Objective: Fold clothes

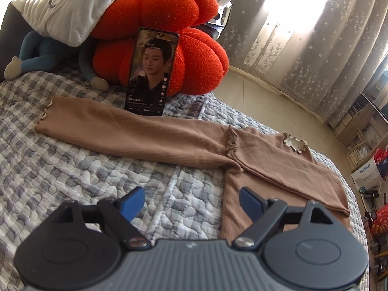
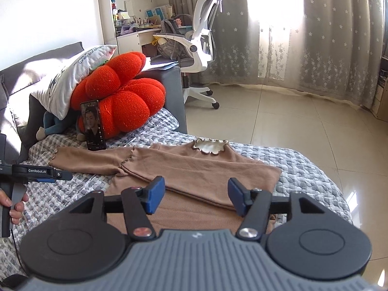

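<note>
A tan top (image 2: 194,167) lies on the quilted bed (image 2: 303,167). Both grippers, left (image 1: 191,201) and right (image 2: 196,195), hover with jaws spread, empty. The left one reads "GenRobot.AI".

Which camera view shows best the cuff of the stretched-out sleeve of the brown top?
The left wrist view: the sleeve's frilled cuff lies large and unblocked on the checked quilt, left of the phone. In the right wrist view the same cuff is small and far away, though still visible.

Each camera sits behind my gripper's fingers, angled down at the bed (image 1: 60,160). Left views close; right views farther back. Both share the brown top (image 2: 194,169) and propped phone (image 1: 151,72).
</note>
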`<state>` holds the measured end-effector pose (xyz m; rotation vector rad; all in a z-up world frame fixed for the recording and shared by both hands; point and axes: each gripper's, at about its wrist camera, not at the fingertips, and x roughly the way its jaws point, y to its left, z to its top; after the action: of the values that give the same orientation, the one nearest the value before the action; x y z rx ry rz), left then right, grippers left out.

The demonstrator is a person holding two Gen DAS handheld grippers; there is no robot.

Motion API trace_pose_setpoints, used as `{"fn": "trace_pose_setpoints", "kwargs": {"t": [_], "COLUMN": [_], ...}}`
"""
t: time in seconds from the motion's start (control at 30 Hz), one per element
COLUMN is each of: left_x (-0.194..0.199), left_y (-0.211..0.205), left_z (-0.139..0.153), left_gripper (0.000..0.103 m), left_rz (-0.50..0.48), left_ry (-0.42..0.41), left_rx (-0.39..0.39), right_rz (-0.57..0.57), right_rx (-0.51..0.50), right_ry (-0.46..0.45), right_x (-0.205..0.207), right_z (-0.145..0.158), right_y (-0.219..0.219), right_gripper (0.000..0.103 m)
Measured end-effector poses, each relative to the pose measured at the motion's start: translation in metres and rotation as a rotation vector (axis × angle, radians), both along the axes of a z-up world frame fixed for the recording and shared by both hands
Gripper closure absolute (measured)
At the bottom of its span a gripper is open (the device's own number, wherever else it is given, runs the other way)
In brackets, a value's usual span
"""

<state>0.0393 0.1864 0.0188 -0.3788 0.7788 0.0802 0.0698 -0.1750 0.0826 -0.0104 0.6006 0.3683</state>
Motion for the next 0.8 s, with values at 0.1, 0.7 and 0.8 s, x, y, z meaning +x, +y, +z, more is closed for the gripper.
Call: {"fn": "trace_pose_setpoints", "kwargs": {"t": [0.1, 0.7, 0.8], "left_x": [0.005, 0.036, 0.037], "left_y": [0.02, 0.139, 0.143], "left_z": [-0.009, -0.073, -0.076], "left_gripper": [0.011, 0.018, 0.023], "left_rz": [0.062, 0.502, 0.56], "left_ry": [0.015, -0.099, -0.155], "left_rx": [-0.029, -0.249, -0.263], "right_rz": [0.0, -0.015, -0.016], "right_rx": [-0.007, 0.07, 0.073], "right_ry": [0.015, 0.133, 0.142], "right_x": [0.009, 0.071, 0.077], "right_z": [-0.012, -0.076, -0.083], "right_y": [0.009, 0.027, 0.029], "right_gripper": [0.03, 0.023, 0.023]}}
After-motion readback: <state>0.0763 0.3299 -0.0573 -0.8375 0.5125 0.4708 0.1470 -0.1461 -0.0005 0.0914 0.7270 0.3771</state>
